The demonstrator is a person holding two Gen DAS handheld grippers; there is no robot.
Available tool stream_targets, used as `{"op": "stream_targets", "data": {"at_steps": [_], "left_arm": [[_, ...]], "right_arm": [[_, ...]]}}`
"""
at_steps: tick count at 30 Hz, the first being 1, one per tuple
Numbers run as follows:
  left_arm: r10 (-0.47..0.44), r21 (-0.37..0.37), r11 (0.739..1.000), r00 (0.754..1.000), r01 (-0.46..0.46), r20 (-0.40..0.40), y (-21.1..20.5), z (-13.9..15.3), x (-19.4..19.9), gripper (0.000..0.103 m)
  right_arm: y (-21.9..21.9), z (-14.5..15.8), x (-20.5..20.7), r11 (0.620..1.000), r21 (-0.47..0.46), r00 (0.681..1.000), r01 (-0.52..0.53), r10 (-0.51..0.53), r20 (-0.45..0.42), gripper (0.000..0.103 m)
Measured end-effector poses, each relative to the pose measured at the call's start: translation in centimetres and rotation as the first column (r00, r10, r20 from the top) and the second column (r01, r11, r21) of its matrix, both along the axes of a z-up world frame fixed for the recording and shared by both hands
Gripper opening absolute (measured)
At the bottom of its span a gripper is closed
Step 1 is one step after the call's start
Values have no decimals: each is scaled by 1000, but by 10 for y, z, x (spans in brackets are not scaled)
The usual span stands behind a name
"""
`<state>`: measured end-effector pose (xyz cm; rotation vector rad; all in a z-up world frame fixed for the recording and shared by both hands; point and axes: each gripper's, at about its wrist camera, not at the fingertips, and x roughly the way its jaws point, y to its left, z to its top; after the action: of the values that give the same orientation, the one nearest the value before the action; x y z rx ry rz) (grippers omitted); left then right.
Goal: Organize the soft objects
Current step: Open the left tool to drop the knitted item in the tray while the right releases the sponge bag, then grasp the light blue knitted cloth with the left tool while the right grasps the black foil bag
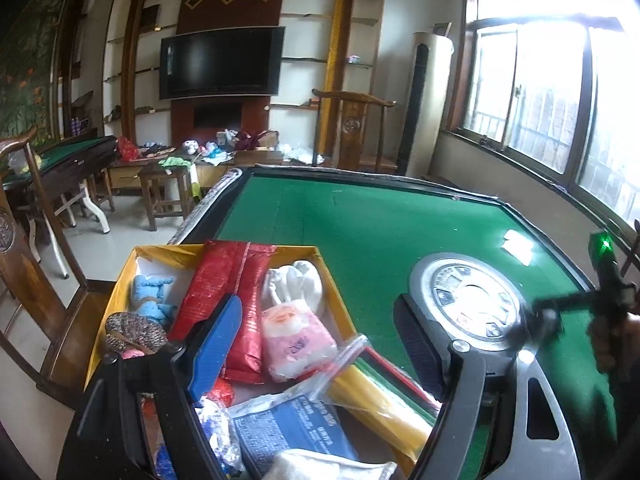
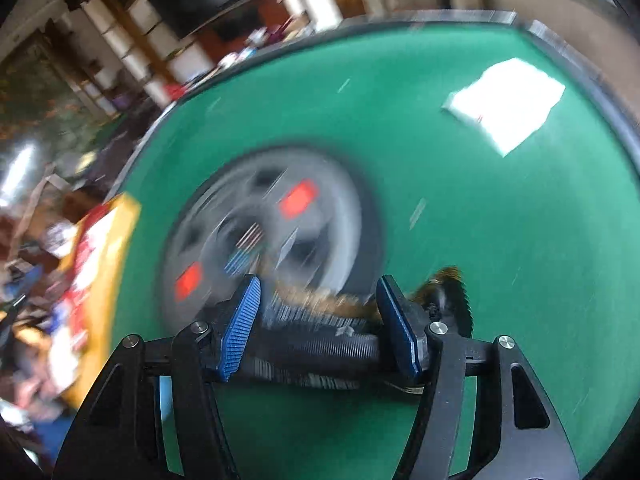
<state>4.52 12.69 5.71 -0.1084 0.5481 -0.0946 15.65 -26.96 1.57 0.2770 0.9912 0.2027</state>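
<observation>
From my left wrist, I am looking over a yellow-walled box (image 1: 120, 280) sitting at the near-left edge of the green worktop (image 1: 360, 216). My left claw (image 1: 316, 344) is hanging over the box with its jaws standing wide apart and nothing between them. Inside the box a long red packet (image 1: 228, 280) is lying from six toward twelve o'clock, a light blue plush toy (image 1: 154, 294) is resting at its nine o'clock, and a white cloth (image 1: 298, 280) is lying at its three o'clock. A pink tissue pack (image 1: 294, 342) is sitting just below the cloth. A clear bag with a blue printed sheet (image 1: 292, 424) is lying at six o'clock. A brown patterned piece (image 1: 134, 330) is sitting near the box's left wall. A round grey control panel (image 1: 468, 300) is showing at three o'clock on the worktop, and a white pack (image 1: 518, 246) is lying beyond it at about two o'clock.

From my right wrist, the picture is blurring heavily. My right claw (image 2: 318, 318) is holding a dark ribbed object with brown furry trim (image 2: 320, 340) crosswise between its blue pads, the jaws standing about half open around it. The claw is hovering over the green worktop (image 2: 500, 260), with the grey panel (image 2: 272, 220) at twelve o'clock, the white pack (image 2: 506, 104) at two o'clock, and the yellow box (image 2: 116, 240) at nine o'clock.
</observation>
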Motion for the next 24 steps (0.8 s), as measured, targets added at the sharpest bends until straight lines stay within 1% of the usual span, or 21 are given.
{"op": "stream_targets", "data": {"at_steps": [2,3,4,7,8,9,10,11,12,13,14,15,16,17,18,19,20,21,23,24], "left_arm": [[-40,-17,999,999,40,5,-5,2,-2,78],[-65,-23,998,998,65,4,-10,2,-3,78],[-87,-27,996,996,87,3,-13,2,-4,78],[-175,-33,984,984,174,-19,-32,0,-5,78],[-202,-38,979,979,201,-24,-38,-1,-5,78],[-235,-45,971,972,234,-28,-46,-1,-6,79],[-261,-51,964,965,260,-31,-53,-2,-8,79],[-292,-58,955,956,289,-38,-62,-3,-9,79],[-311,-61,949,949,308,-47,-68,-4,-9,79],[-328,-63,944,943,324,-61,-76,-6,-9,79],[-344,-63,938,936,340,-78,-83,-8,-10,79],[-365,-59,931,926,360,-97,-93,-11,-11,79],[-379,-51,925,918,376,-112,-103,-13,-13,79],[-389,-39,921,912,388,-131,-113,-16,-14,79],[-396,-25,918,906,397,-149,-124,-19,-15,79],[-402,-15,914,902,405,-159,-130,-21,-16,79],[-411,-1,909,896,417,-171,-140,-24,-18,79],[-417,18,904,889,428,-187,-152,-28,-18,79],[-413,58,899,883,434,-222,-168,-36,-18,79],[-405,76,899,883,432,-237,-174,-40,-17,79]], "right_arm": [[7,-4,-24,993,96,996,-71,76,-49,61],[13,-4,-37,986,127,992,-106,113,-54,61],[19,-8,-51,981,143,989,-132,140,-46,61],[33,-8,-90,949,180,966,-257,257,24,61],[42,-8,-100,944,139,955,-298,295,37,61],[51,-7,-110,945,47,945,-325,322,58,61],[60,-8,-115,935,-36,932,-354,355,74,61],[71,-10,-119,912,-123,912,-392,403,78,61],[83,-15,-124,874,-209,885,-438,460,71,61],[85,-20,-124,853,-256,873,-455,484,64,61],[88,-25,-121,836,-304,869,-456,493,52,61],[93,-32,-121,817,-366,873,-445,487,28,61],[95,-34,-122,801,-414,878,-432,479,12,53],[90,-33,-122,808,-405,876,-428,481,35,46],[84,-32,-121,829,-361,883,-427,469,33,34],[74,-28,-122,846,-339,891,-411,451,47,32],[67,-23,-120,861,-324,898,-392,434,66,31],[58,-16,-117,880,-314,912,-356,400,88,31],[49,-7,-120,910,-292,930,-296,344,131,31],[43,-3,-118,931,-261,941,-256,302,154,31]]}}
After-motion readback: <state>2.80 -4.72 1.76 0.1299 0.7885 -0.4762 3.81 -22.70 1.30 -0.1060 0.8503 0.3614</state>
